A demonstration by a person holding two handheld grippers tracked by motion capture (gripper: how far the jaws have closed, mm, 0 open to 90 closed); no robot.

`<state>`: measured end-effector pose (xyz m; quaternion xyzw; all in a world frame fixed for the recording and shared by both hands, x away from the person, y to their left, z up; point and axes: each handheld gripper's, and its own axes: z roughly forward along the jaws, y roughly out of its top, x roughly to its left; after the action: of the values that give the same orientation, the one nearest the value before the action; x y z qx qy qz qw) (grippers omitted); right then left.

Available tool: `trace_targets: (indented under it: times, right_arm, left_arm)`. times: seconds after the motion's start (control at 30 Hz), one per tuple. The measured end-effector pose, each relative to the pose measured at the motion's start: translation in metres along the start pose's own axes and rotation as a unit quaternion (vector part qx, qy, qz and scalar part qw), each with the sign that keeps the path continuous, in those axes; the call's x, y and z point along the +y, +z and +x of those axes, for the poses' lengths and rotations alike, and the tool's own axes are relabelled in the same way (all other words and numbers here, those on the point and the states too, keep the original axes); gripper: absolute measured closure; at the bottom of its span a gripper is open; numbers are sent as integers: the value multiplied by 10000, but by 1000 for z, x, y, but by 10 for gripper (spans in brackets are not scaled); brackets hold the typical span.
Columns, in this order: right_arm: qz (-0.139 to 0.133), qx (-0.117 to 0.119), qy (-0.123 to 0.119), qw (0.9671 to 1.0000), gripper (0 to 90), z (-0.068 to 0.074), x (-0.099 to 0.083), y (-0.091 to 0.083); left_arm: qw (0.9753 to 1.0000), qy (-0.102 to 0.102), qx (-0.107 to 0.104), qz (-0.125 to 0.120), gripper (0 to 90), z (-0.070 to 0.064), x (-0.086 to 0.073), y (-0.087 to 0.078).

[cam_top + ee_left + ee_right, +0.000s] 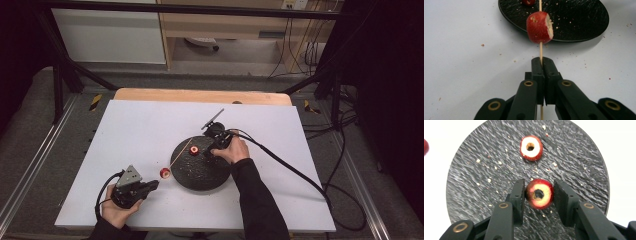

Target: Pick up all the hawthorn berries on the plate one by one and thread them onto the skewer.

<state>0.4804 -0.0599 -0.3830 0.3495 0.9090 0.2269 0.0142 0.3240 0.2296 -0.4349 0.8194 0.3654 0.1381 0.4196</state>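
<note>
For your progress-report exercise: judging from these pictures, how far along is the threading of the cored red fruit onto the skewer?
Done: one red fruit piece already sits on the skewer, which the left gripper clamps. In hand: the right gripper brackets a second cored piece on the black plate, jaws not yet closed on it. Left: lifting and threading that piece, then the third piece lying farther back on the plate.

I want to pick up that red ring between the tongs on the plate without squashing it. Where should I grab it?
Grip the red ring on its two outer red sides, from above. It lies flat on the plate, hole up, and the right tongs already straddle it, one jaw on each side.
</note>
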Motion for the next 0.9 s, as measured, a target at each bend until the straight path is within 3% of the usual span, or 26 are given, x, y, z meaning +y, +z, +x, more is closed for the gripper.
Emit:
trace_targets:
  times: [0.3,0.53,0.6,0.63,0.67,0.87,0.9]
  right_arm:
    - [-457,149,176,9987,630,3,-14,-12]
    - [-991,328,393,9938,631,4,-28,-17]
    - [-1170,371,444,9915,630,5,-33,-18]
    - [-1373,438,530,9881,631,6,-37,-18]
    - [-1373,438,530,9881,631,6,-37,-18]
    - [-1893,541,744,9776,631,10,-48,-18]
    - [-2105,620,847,9720,631,11,-53,-17]
  left_arm:
    - [10000,-5,15,-7,884,-1,0,0]
    - [10000,-13,29,-28,884,-1,0,0]
    - [10000,-22,32,-38,884,-2,0,0]
    - [10000,-20,32,-42,884,-2,0,0]
    - [10000,-26,36,-47,884,-2,0,0]
    - [10000,-42,37,-68,884,-3,1,0]
    - [10000,-44,34,-68,884,-3,1,0]
